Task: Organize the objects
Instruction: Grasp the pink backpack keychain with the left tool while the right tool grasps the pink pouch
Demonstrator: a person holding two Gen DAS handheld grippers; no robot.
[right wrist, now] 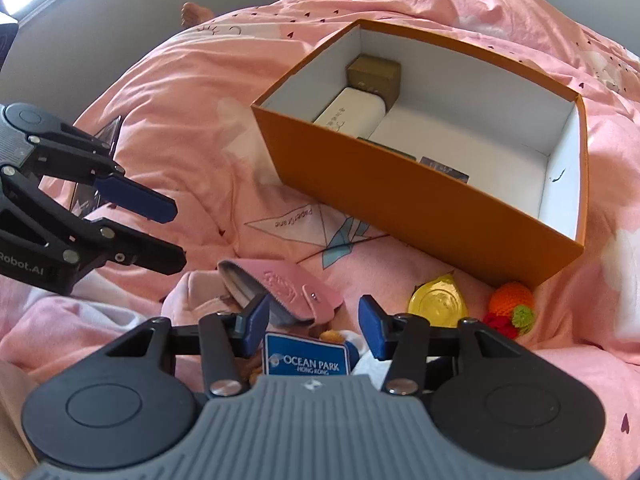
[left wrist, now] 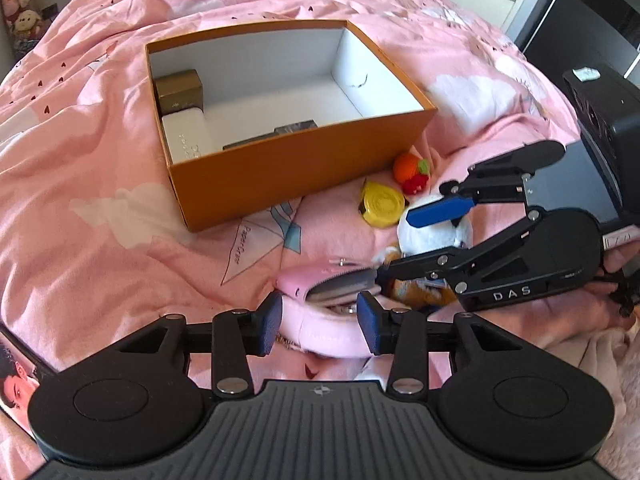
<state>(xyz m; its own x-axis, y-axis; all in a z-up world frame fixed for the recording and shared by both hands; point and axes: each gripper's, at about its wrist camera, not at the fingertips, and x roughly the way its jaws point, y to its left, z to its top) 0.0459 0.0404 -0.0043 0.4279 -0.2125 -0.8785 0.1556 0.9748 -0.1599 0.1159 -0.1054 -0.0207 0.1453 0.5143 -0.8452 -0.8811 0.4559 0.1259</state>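
Left tongs (left wrist: 319, 322) and right tongs (right wrist: 313, 322) both wide, level above pink pouch (right wrist: 280, 284).

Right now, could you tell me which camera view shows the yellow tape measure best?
The left wrist view: the yellow tape measure lies unobstructed beside the orange box. The right wrist view shows it low and foreshortened.

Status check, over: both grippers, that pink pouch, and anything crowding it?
Left gripper open, right gripper open, neither holding. Pink pouch on bedspread, outside orange box. Plush toy and yellow disc crowd beside it.
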